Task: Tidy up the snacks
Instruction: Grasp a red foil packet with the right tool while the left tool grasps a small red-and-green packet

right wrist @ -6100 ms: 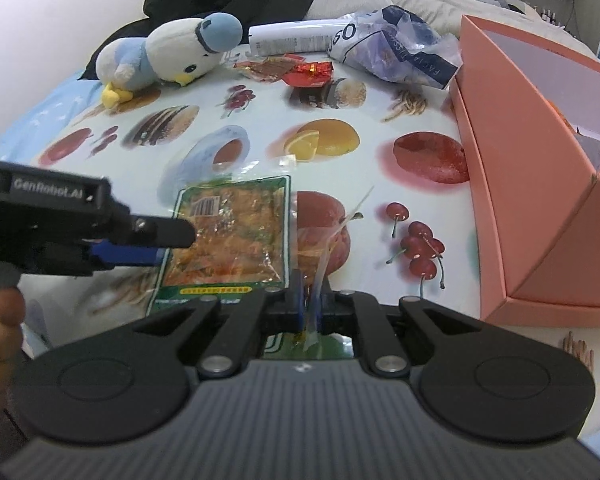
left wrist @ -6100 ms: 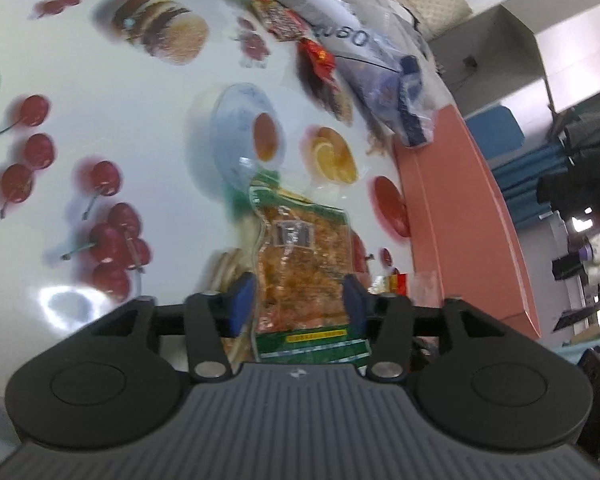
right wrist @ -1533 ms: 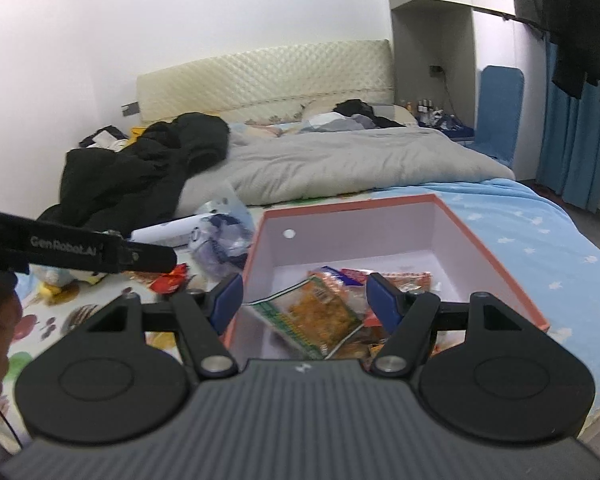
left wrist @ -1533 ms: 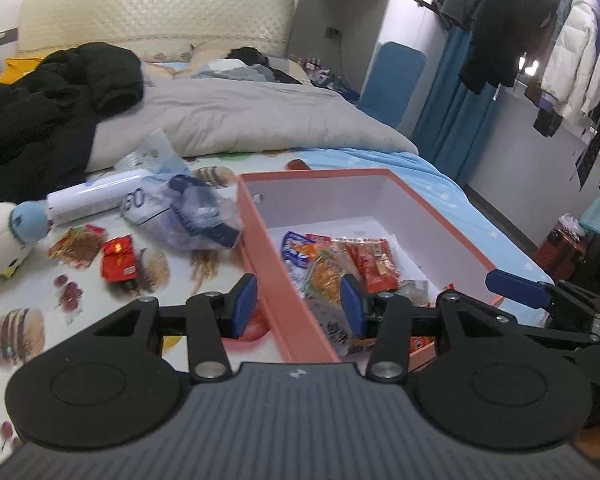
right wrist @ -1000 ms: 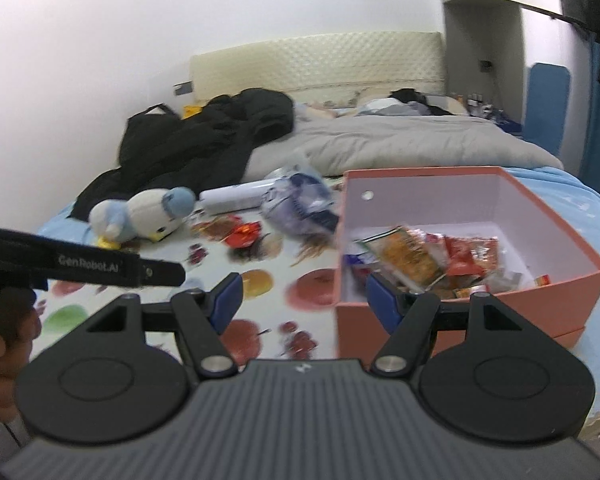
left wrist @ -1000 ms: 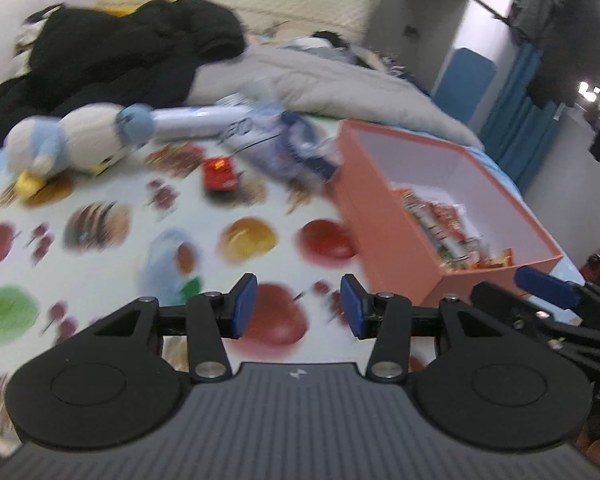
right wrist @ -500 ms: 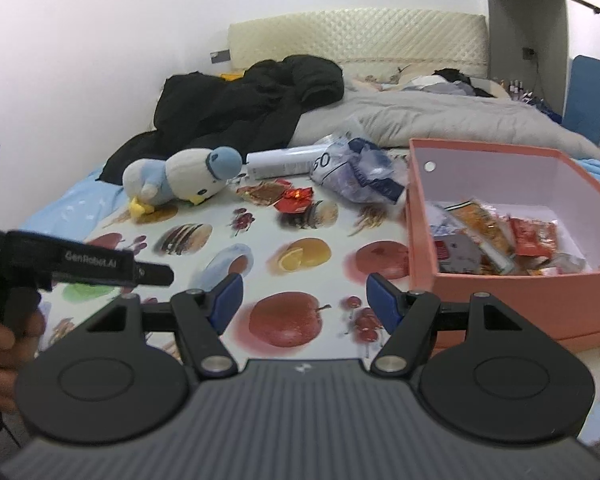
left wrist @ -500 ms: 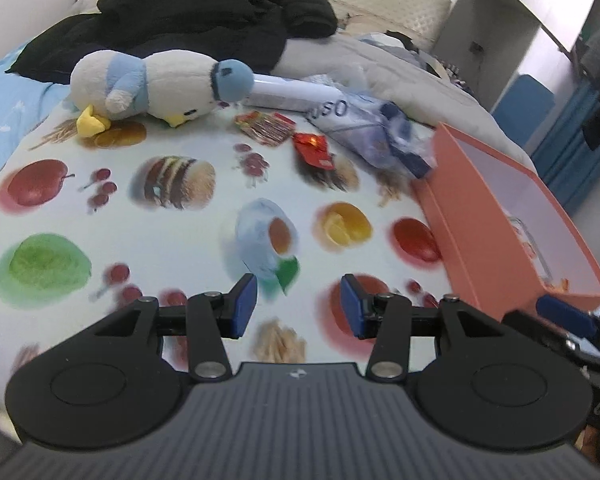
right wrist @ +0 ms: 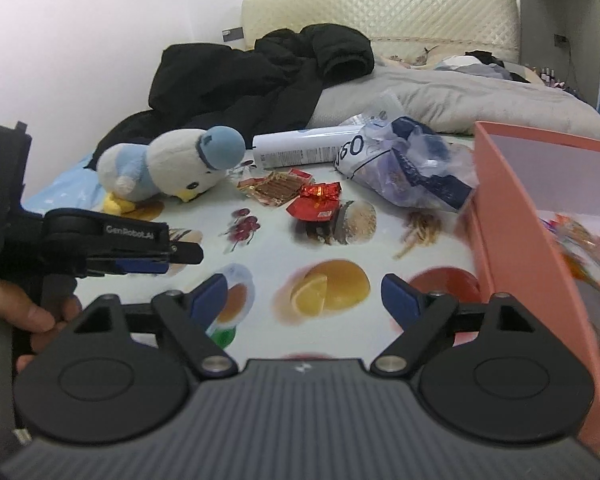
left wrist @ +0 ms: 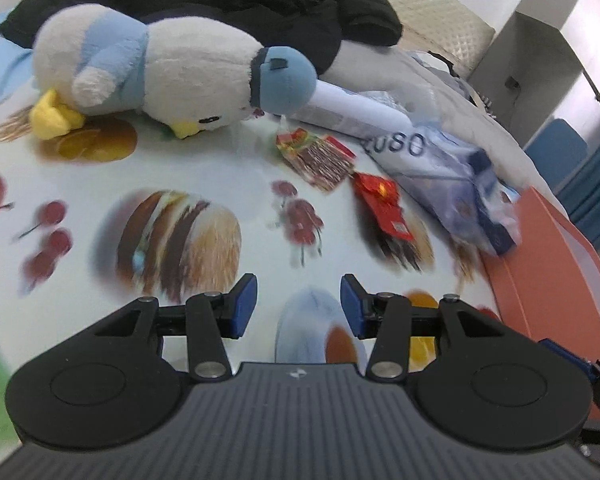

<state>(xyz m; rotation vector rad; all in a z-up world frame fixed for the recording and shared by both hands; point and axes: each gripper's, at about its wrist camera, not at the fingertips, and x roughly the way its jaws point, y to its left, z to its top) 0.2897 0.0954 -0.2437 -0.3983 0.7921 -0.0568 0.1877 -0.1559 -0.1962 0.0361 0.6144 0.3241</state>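
Observation:
A red snack packet (left wrist: pixel 382 204) (right wrist: pixel 316 201) and a clear packet of brown sticks (left wrist: pixel 318 158) (right wrist: pixel 278 187) lie on the fruit-print cloth (left wrist: pixel 228 168), beyond both grippers. The orange box (right wrist: pixel 516 216) (left wrist: pixel 548 264) stands at the right with several snack packets (right wrist: pixel 580 240) inside. My left gripper (left wrist: pixel 298 306) is open and empty above the cloth, facing the two packets. It also shows at the left of the right wrist view (right wrist: pixel 180 258). My right gripper (right wrist: pixel 306 300) is open and empty over the printed orange slice, left of the box.
A white and blue plush bird (left wrist: pixel 160 68) (right wrist: pixel 172 164) lies at the back left. A white tube (right wrist: pixel 304 148) and a crumpled blue plastic bag (right wrist: pixel 404 172) (left wrist: pixel 460 192) lie behind the packets. A black jacket (right wrist: pixel 260 76) and grey duvet (right wrist: pixel 460 96) lie further back.
Both grippers have moved left and forward, away from the orange box and closer to the plush bird and the two loose packets. Both stay open and empty.

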